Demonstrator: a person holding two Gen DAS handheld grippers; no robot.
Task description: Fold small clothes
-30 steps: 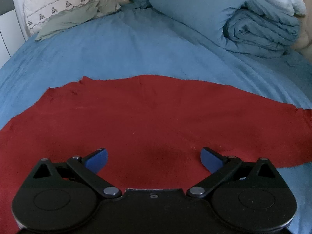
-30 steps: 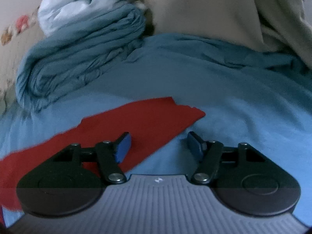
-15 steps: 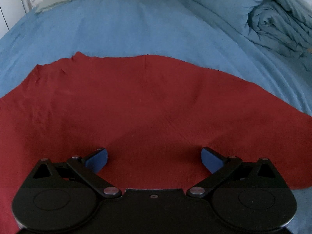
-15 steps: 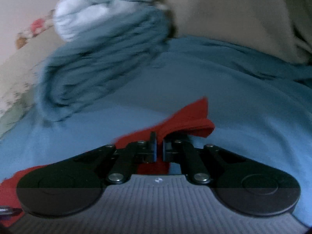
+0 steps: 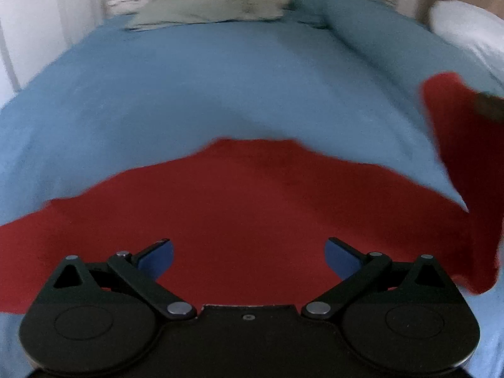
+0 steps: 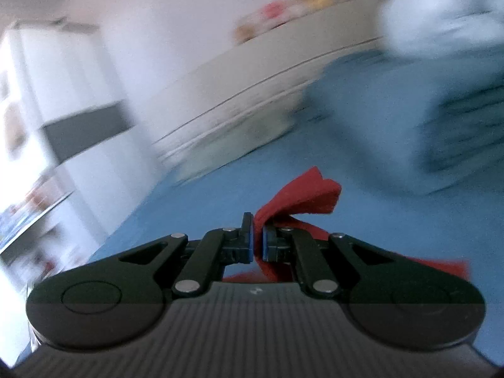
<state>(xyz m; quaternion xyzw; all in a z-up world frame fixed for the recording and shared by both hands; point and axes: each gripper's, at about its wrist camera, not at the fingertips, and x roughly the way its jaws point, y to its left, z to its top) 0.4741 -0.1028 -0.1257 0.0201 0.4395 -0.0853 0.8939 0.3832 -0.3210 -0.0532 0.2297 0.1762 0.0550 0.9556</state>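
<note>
A red cloth (image 5: 239, 208) lies spread on the blue bedsheet (image 5: 189, 88). My left gripper (image 5: 249, 256) is open and empty, low over the cloth's near part. The cloth's right end (image 5: 456, 132) is lifted off the bed at the right edge of the left wrist view. My right gripper (image 6: 257, 245) is shut on that end of the red cloth (image 6: 302, 193), which sticks out bunched beyond the fingers. The right wrist view is blurred.
A rolled blue duvet (image 5: 362, 28) and a white pillow (image 5: 469, 31) lie at the far right of the bed. A grey-green pillow (image 5: 204, 9) lies by the headboard. The duvet (image 6: 441, 110) also shows in the right wrist view, with white furniture (image 6: 63, 110) at the left.
My right gripper closed on the cloth's right corner, lifted it and swung left. My left gripper stayed open over the cloth and tilted up.
</note>
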